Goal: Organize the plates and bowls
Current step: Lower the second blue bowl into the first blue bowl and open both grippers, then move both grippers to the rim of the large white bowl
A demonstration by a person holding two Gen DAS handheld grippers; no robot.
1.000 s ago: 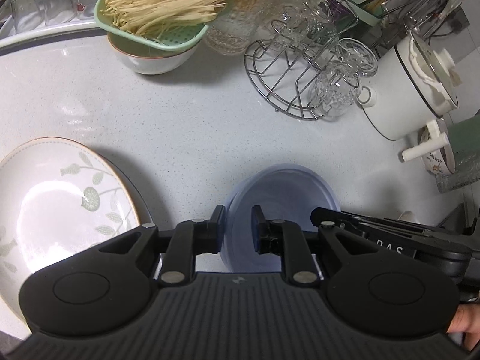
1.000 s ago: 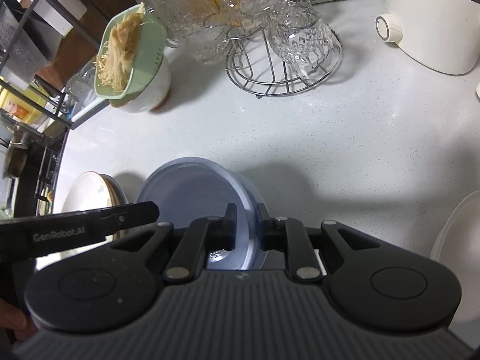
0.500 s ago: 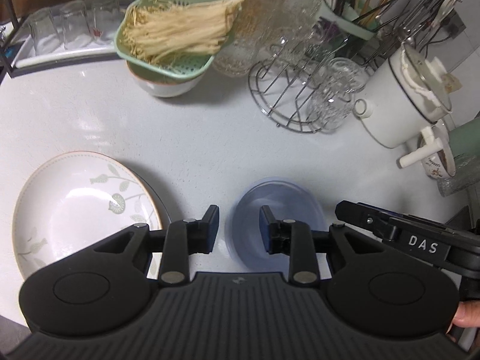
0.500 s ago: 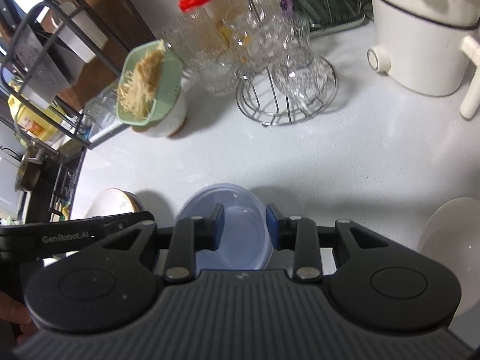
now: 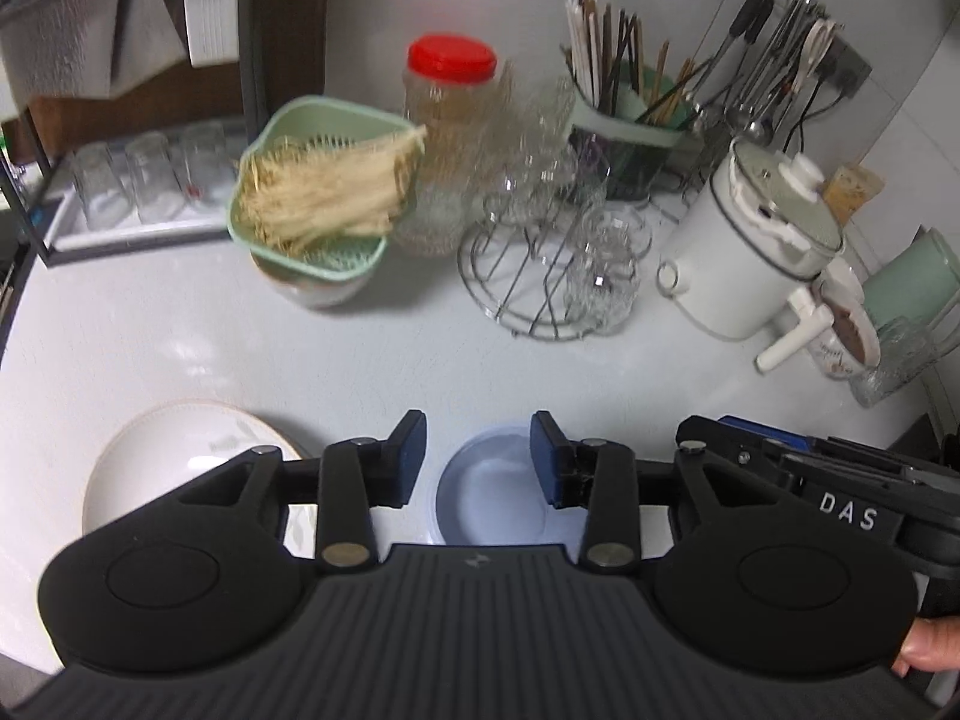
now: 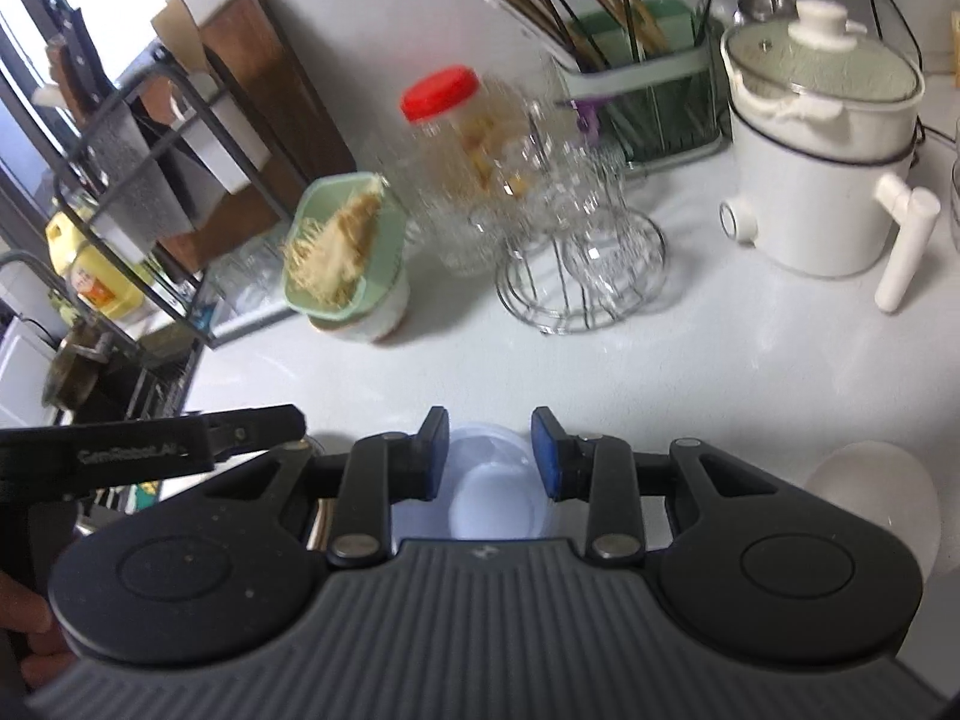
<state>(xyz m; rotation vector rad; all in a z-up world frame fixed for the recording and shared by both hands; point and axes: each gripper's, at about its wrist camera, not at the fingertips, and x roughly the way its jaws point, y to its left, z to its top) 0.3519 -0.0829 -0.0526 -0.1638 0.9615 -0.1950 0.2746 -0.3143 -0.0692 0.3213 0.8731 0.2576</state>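
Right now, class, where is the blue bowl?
The blue bowl sits on the white counter, below both grippers, right of the flowered plate in the left wrist view.

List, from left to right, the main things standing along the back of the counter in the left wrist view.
Tray of upturned glasses → green colander of noodles → red-lidded jar → wire rack of glass cups → white lidded pot → green jug.
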